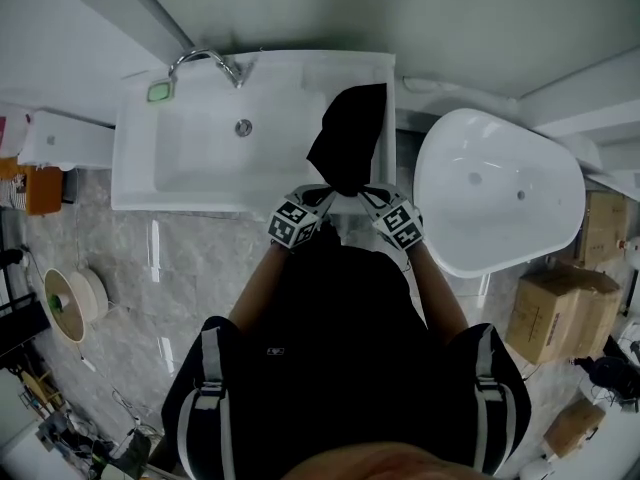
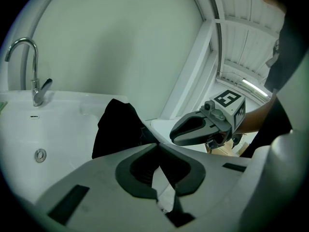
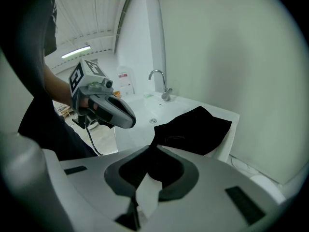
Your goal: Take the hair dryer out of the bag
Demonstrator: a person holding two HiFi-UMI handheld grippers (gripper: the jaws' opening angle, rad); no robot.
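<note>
A black cloth bag [image 1: 350, 133] lies on the right end of the white sink counter [image 1: 385, 78], partly over the basin's edge. Both grippers meet at its near end. My left gripper [image 1: 318, 196] is shut, its tips pinching the bag's near edge [image 2: 116, 129]. My right gripper [image 1: 372, 196] holds the other near corner [image 3: 198, 127], its tips close together with black cloth between them. Each gripper shows in the other's view, close beside it: the right gripper [image 2: 173, 135] and the left gripper [image 3: 131, 122]. No hair dryer shows; the bag's inside is hidden.
The sink basin [image 1: 200, 158] with a chrome faucet [image 1: 205, 60] lies left of the bag. A white tub [image 1: 500, 193] stands to the right of the counter. Cardboard boxes [image 1: 555, 313] sit on the floor at right, a cable reel [image 1: 70, 303] at left.
</note>
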